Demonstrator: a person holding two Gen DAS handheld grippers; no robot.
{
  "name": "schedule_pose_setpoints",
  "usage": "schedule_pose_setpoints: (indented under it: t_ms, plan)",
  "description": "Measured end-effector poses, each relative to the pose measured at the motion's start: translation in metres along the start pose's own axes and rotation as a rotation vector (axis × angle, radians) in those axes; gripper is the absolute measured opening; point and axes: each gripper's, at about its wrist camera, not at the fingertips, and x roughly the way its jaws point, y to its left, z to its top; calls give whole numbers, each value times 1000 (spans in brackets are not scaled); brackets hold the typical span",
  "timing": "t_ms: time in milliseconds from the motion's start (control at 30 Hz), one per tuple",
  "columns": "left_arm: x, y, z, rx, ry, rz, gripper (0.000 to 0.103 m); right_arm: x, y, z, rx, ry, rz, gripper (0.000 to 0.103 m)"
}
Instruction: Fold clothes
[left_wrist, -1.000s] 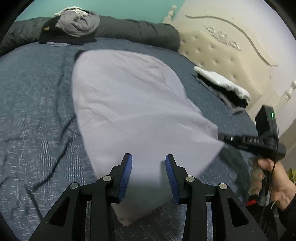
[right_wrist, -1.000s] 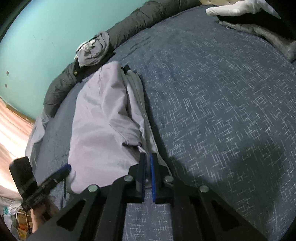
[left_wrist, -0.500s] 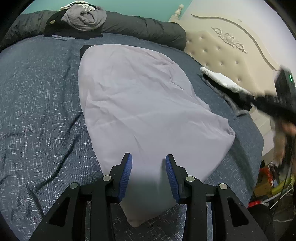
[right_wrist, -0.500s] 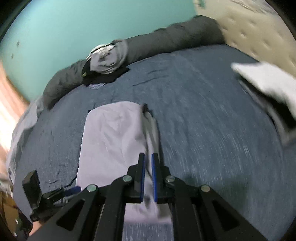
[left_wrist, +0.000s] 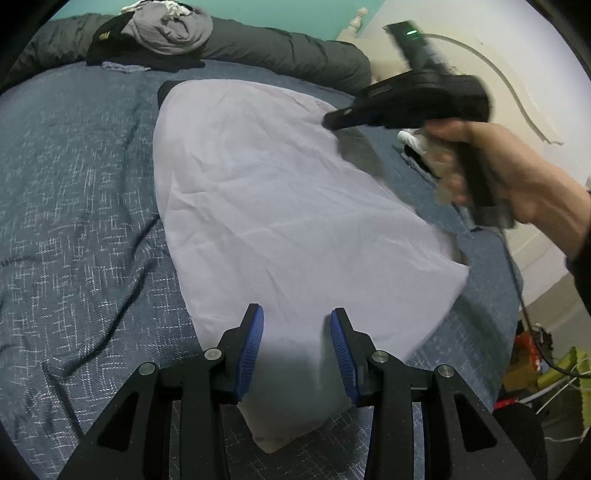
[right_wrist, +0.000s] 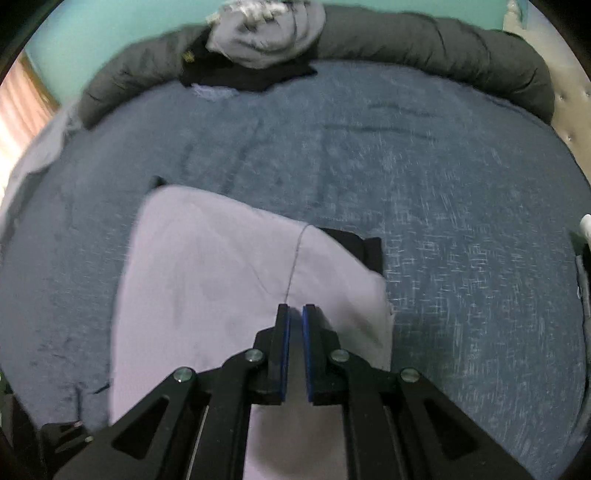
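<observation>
Lilac garment (left_wrist: 280, 221) lies spread mid-frame on my blue bedspread (left_wrist: 74, 206). My left gripper (left_wrist: 297, 339) hangs open at its lower end; my right gripper (right_wrist: 295, 321) hovers nearly closed, empty. Thin cloth could bunch or drag, skewing any fold.

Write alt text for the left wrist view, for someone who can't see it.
A pale lilac garment lies spread on a blue-grey bedspread, with the left hand-held gripper open over its near end. On the right, a hand holds the right hand-held gripper above the garment's far right edge.
</observation>
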Motion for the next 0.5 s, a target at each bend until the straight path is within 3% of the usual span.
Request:
schedule_pose_setpoints:
  t_ms: [233,500]
  plan:
    - [-4,1,2,-3,11,-20,41,37,-25,-9,36,74,-41,0]
    - [-4,4,4,-10,18,-20,41,15,-32,-7,50,9,4,0]
